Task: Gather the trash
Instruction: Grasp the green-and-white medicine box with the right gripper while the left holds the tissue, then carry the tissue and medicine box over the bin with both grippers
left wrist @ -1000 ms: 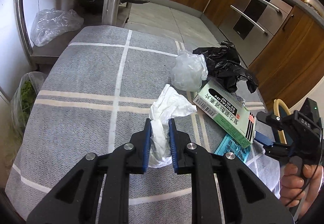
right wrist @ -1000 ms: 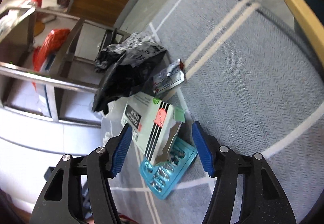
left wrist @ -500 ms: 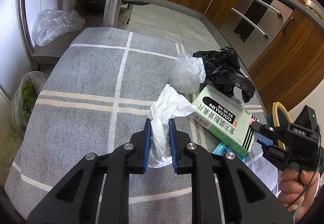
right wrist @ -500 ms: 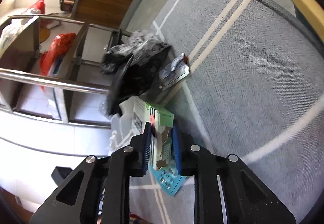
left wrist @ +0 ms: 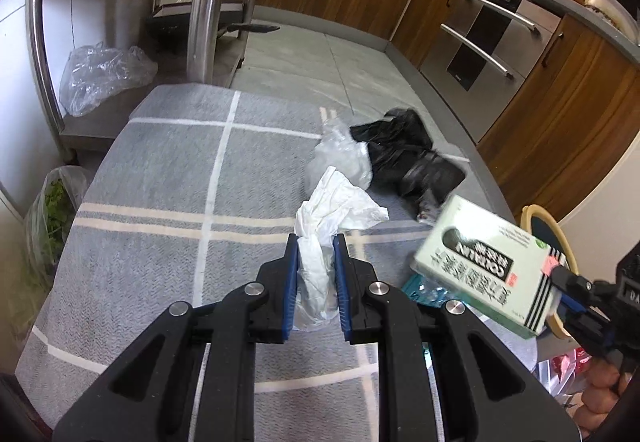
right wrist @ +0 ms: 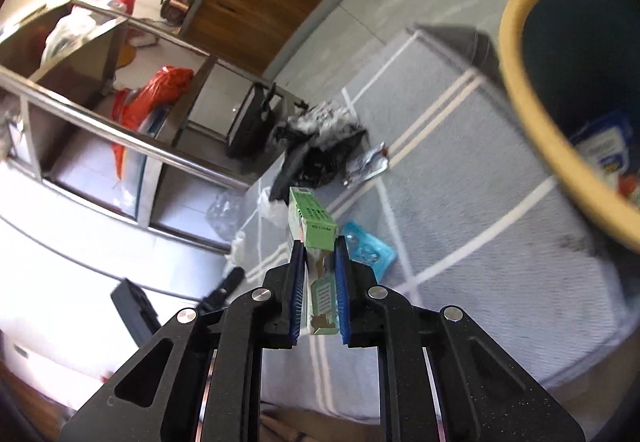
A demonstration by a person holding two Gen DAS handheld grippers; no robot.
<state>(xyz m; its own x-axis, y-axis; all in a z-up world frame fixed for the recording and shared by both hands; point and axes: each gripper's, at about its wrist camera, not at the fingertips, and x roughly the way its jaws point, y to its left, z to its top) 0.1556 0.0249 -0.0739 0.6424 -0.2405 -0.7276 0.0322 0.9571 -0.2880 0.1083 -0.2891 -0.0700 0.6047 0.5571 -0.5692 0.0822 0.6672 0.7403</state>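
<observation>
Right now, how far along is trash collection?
Done: some packaging already lies in the yellow-rimmed bin. In hand: left hand-held gripper holds the crumpled white tissue; right hand-held gripper is closing on the green-and-white carton. Left: black plastic bag, clear bag, blue blister pack, foil wrapper.

Left wrist view: tissue [left wrist: 320,238] between the pads of the left claw [left wrist: 316,282], above the tabletop [left wrist: 160,202]. Clear bag [left wrist: 344,158] just behind the tissue, black bag [left wrist: 412,158] touching its right side. Box [left wrist: 488,266] to the right, off the tabletop, in the right claw [left wrist: 560,282], jaws closing on it. Blister pack [left wrist: 420,288] on the tabletop under the box. Bin [right wrist: 560,122] at the tabletop's right edge. Foil wrapper [right wrist: 368,164] beside the black bag.
</observation>
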